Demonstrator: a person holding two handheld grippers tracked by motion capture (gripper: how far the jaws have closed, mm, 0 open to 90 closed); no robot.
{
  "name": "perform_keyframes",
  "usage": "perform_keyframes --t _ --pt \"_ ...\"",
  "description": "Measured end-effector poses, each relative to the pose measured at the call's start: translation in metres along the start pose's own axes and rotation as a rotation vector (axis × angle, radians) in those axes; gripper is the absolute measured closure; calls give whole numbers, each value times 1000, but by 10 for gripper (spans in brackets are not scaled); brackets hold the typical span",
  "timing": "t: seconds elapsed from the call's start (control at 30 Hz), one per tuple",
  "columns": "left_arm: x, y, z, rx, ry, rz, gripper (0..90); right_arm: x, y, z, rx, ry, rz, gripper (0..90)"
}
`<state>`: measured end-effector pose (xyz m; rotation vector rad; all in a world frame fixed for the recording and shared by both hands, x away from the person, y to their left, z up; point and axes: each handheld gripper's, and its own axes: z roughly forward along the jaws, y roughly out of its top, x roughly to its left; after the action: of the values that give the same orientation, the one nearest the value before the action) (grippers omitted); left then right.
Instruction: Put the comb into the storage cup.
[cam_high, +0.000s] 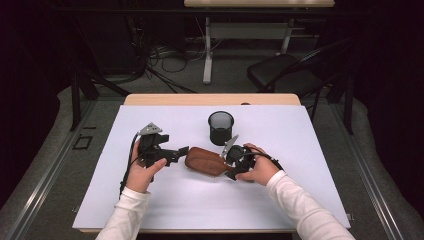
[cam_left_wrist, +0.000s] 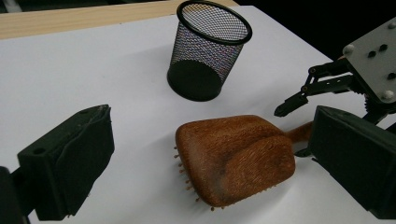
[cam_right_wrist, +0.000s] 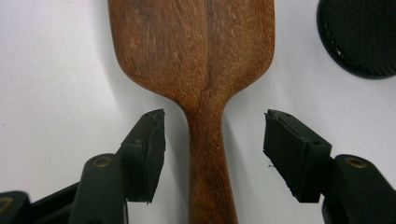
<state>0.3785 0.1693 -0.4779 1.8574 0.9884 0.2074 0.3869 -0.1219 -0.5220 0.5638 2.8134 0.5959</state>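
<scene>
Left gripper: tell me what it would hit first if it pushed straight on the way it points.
Probably the wooden hairbrush: its head lies bristles down right between and ahead of the left gripper's open jaws. The mesh cup stands farther back, seemingly off to one side, though depth is hard to judge.

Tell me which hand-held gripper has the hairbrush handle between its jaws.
The right hand-held gripper: its open jaws straddle the wooden hairbrush handle without touching it. The left hand-held gripper faces the brush head from the other end.

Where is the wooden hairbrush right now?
In the high view the hairbrush lies bristles down on the white table, just in front of the black mesh cup, between the left gripper and the right gripper.
</scene>
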Motion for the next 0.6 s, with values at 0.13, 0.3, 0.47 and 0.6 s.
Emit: perform_keyframes --t 0.13,0.3,0.47,0.6 --pt "0 0 0 1 1 1 5 -2 0 1 8 0 4 411" --pt "1 0 -1 2 2 1 5 -4 0 3 2 -3 14 419" --pt "1 -1 -1 1 3 -4 5 -4 1 4 0 3 13 441" --pt "2 -1 -1 0 4 -5 5 -4 1 6 -5 12 4 452"
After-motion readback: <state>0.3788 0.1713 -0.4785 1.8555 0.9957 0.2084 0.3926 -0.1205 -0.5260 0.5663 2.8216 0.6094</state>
